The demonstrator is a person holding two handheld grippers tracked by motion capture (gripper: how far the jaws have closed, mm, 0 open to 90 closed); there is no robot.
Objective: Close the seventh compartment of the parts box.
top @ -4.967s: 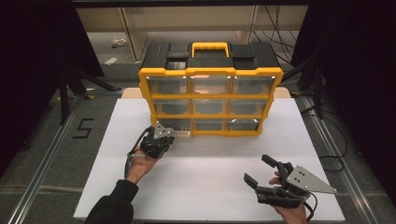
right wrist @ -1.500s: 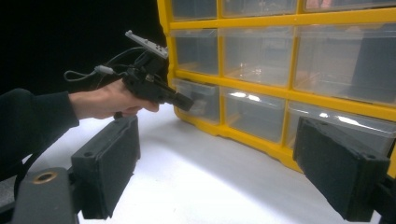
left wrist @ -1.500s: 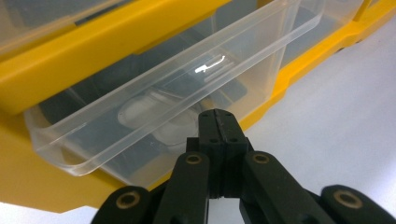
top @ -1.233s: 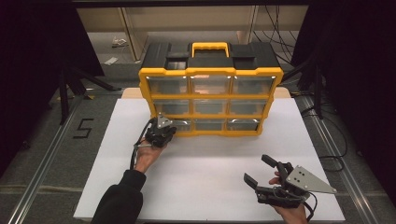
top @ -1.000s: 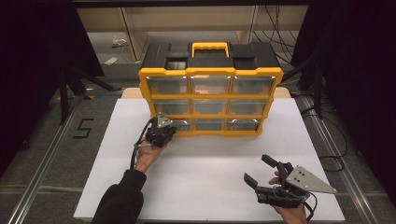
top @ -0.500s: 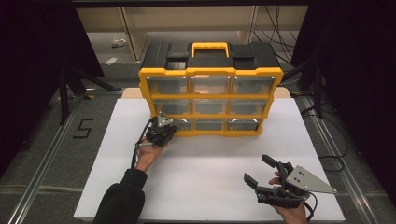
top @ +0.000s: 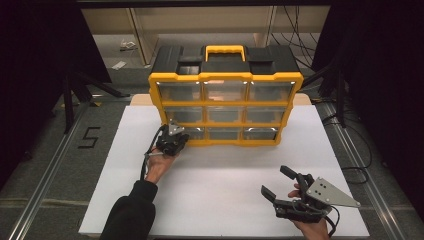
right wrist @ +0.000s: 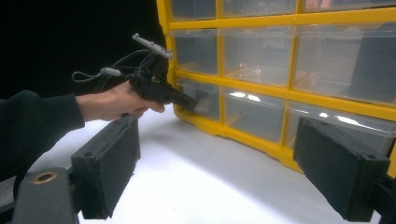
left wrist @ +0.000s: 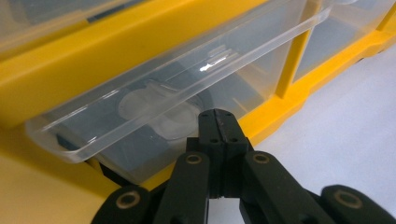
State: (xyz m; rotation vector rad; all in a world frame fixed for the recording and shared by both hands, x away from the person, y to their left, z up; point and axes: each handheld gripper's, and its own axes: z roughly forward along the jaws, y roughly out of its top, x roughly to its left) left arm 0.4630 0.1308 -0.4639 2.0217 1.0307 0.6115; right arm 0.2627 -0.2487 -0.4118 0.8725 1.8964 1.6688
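Note:
A yellow-framed organizer (top: 225,107) with clear drawers and a black top with a yellow handle stands at the back of the white board (top: 225,175). My left gripper (top: 180,137) is at its bottom-left drawer (top: 194,133). In the left gripper view the jaws (left wrist: 218,122) are closed together, tips against the clear drawer front (left wrist: 154,107), just below its lip; nothing shows between them. The right gripper view shows the left gripper (right wrist: 189,100) at that drawer (right wrist: 203,100). My right gripper (top: 274,180) rests open near the front right, facing the organizer (right wrist: 280,70), nothing between its pads (right wrist: 109,163).
A black "5" (top: 88,137) is marked on the grey floor mat left of the board. Metal rails (top: 45,175) run along both sides. Dark stands and cables lie beyond the board's back corners.
Since the earliest frame the left gripper has moved forward up to the organizer's bottom-left drawer. Over the last second neither hand has moved.

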